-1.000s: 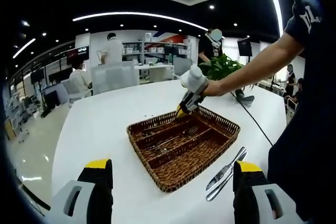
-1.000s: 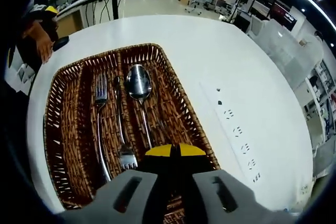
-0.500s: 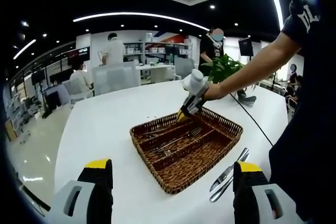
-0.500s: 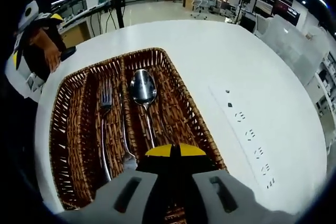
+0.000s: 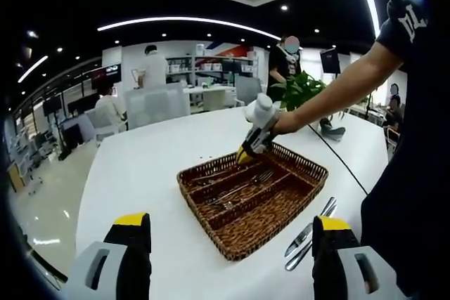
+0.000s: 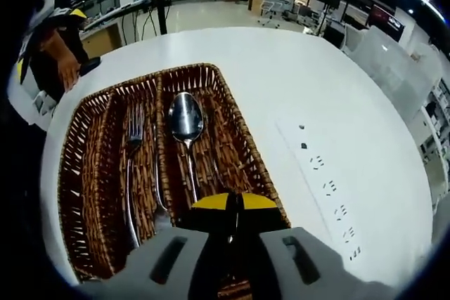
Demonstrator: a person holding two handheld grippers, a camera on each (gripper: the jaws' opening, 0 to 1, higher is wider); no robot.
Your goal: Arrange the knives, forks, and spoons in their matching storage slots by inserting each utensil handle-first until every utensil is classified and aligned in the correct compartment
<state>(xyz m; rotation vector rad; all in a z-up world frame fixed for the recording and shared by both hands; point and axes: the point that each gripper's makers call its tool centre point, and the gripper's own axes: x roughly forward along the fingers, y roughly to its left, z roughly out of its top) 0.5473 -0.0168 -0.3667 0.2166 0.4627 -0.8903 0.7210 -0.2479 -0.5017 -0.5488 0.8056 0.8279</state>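
A brown wicker basket [image 5: 278, 217] [image 6: 242, 138] with three long slots sits on the white table [image 5: 140, 173]. My right gripper [image 6: 235, 203] [image 5: 244, 154] hangs over the basket's end wall with its jaws pressed together. The spoon [image 6: 185, 121] lies in the outer slot, and the end of its handle runs under my fingertips. Two forks [image 6: 131, 166] lie in the middle slot, pointing opposite ways. Two knives [image 5: 309, 231] rest on the table beside the basket. My left gripper [image 5: 232, 244] is held back from the basket, open and empty.
A row of flush power sockets [image 6: 327, 187] is set in the table to the right of the basket. A black cable [image 5: 337, 159] runs along the table behind it. A potted plant [image 5: 299, 89], chairs and people stand beyond the table's far edge.
Both views have drifted slightly. My right gripper stays at the basket's end wall over the spoon handle, and the left gripper stays open.
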